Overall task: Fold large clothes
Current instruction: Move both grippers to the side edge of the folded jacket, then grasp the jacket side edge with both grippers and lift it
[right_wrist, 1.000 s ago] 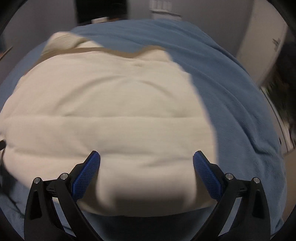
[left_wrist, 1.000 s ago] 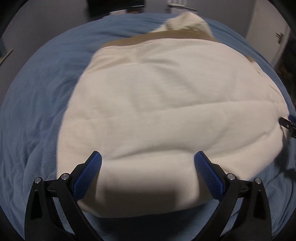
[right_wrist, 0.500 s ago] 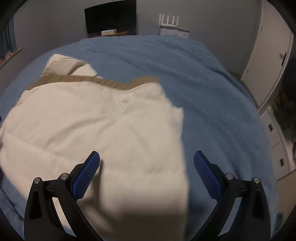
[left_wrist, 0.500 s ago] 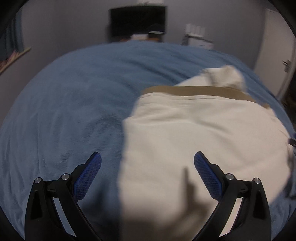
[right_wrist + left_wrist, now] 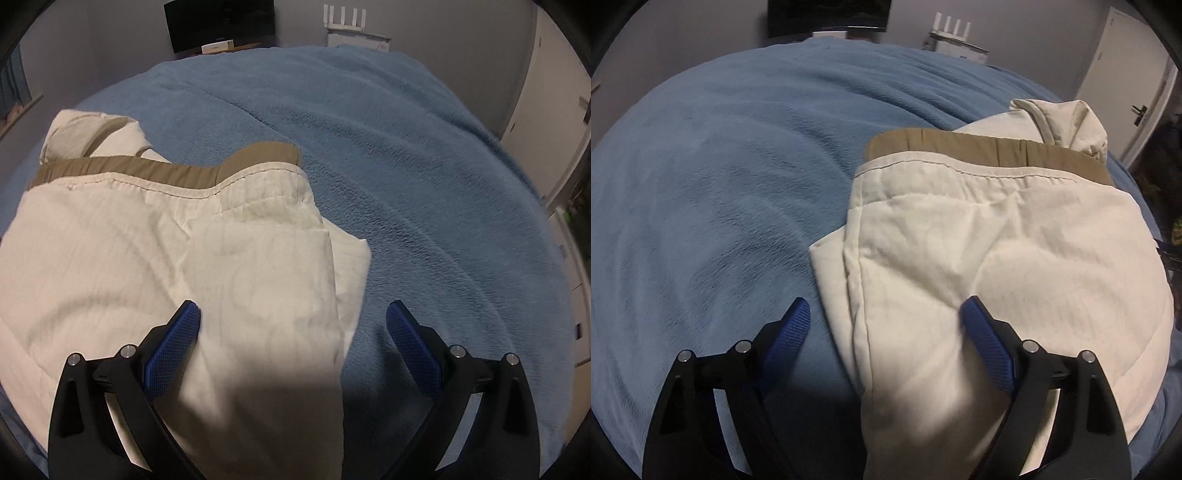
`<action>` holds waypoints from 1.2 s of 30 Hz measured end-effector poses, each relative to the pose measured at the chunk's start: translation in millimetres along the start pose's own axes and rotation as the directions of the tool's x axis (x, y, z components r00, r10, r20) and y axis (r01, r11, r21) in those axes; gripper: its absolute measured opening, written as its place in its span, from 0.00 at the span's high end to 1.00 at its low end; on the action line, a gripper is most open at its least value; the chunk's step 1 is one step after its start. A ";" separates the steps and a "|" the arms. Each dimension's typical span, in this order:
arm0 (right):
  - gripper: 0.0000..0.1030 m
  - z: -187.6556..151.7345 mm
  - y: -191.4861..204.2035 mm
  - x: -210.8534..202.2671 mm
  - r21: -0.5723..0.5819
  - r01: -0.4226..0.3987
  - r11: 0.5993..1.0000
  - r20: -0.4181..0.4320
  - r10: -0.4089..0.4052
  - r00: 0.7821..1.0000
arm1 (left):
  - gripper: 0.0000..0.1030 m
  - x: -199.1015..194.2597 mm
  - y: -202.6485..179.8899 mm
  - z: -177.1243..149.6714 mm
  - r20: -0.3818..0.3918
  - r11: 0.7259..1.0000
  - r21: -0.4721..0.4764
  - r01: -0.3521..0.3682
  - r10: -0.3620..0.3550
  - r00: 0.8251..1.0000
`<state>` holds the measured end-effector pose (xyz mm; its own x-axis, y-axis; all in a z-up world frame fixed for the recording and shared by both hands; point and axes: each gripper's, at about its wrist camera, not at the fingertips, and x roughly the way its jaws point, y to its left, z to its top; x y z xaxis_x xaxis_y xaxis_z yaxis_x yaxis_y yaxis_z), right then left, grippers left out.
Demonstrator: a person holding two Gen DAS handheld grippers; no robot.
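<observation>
Left wrist view | cream folded cotton garment with tan waistband (image 5: 997,258) on blue fleece bed cover (image 5: 713,206) | left tongs (image 5: 886,321), just narrowing, released astride its left edge; right tongs (image 5: 293,321) released astride right edge | both shifted outward from centre: side grasp likely next.
</observation>
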<state>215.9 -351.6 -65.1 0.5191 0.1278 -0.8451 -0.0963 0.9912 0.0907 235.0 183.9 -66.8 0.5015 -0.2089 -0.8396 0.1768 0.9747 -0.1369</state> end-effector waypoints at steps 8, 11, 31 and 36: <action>0.17 -4.2 -27.2 4.4 0.115 -0.163 0.980 -0.039 0.168 0.985 | 0.36 2.6 21.6 -15.4 -0.002 0.983 -0.081 0.166 -0.167 0.986; 0.17 -8.6 -42.2 6.6 0.176 -0.223 0.959 -0.058 0.236 0.970 | 0.37 1.3 31.6 -24.4 -0.016 0.969 -0.097 0.227 -0.229 0.973; 0.80 -0.9 -36.8 14.6 0.208 -0.363 0.908 0.063 0.358 0.932 | 0.84 19.0 2.6 -0.2 0.100 0.979 -0.024 0.202 -0.199 0.975; 0.89 -1.8 -2.1 -30.9 0.023 -0.186 0.982 0.116 0.182 0.976 | 0.90 -11.7 -16.4 -5.1 0.146 0.992 0.037 0.125 -0.129 0.981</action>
<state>198.5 -357.6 -40.2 0.5881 0.3096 -0.7472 -0.1719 0.9506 0.2586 221.9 170.8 -57.4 0.5925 -0.3419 -0.7294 0.2692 0.9374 -0.2208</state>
